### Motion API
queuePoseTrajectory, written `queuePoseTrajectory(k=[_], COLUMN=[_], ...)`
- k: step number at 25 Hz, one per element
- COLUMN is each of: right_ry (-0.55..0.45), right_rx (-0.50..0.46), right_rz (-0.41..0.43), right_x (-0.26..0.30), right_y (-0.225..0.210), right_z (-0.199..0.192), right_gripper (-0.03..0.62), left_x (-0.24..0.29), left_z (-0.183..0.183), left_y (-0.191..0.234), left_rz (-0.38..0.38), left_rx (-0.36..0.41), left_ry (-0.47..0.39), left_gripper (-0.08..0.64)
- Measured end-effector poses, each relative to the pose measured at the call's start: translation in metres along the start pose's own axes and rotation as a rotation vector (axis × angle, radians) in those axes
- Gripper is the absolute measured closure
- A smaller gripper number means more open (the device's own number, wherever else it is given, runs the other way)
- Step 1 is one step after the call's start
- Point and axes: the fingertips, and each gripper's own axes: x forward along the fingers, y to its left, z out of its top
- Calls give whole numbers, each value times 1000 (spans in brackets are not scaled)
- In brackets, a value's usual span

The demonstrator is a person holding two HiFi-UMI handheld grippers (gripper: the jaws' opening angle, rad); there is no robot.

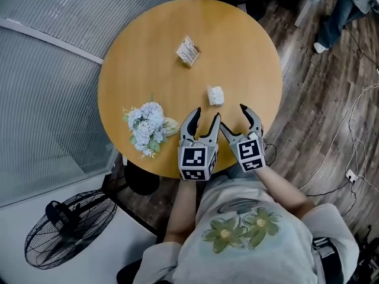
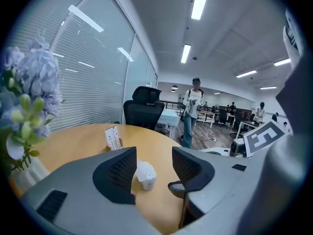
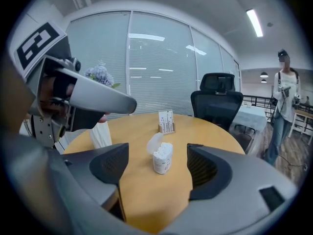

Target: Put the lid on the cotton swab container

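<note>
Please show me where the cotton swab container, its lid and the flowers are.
cotton swab container [image 3: 163, 164], right gripper view, on its front wall.
lid [image 3: 154, 143], right gripper view, on the middle of the raised clear flap.
flowers [image 1: 149, 122], head view, on the pale blue blooms.

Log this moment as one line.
left gripper: open, empty | right gripper: open, empty | container: on table, ahead of both grippers, untouched | lid: flipped open, not on

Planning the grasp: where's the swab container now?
Head view: the cotton swab container stands on the table just beyond the left gripper and right gripper, flowers to its left.
</note>
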Motion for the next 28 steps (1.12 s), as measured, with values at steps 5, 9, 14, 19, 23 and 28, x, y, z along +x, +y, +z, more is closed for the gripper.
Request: queuePoseTrajectory(k=[5,9,14,19,23,28], right_ry=[35,50,73,101,121,145], right_rx=[31,41,69,75,90,94], right_rz=[6,-7,-16,-39,-55,-75], right_x=[24,41,58,71,80,90], right_y=[-3,-9,-11,-14,-12,-15], right_z=[-16,-24,-36,-48,-57,-65], right_gripper=[210,210,210,217,219,232], left_x=[23,39,54,67,74,83], left_z=[-12,-20,-30,-43,-55,-64], left_y=[3,7,15,21,24,28], left_rz=[-17,-24,-21,-20,-33,-42], left_rx=[1,0,9,-1,1,-11], left_ry=[48,77,123,171,210,237], left_gripper=[333,334,334,334,334,334])
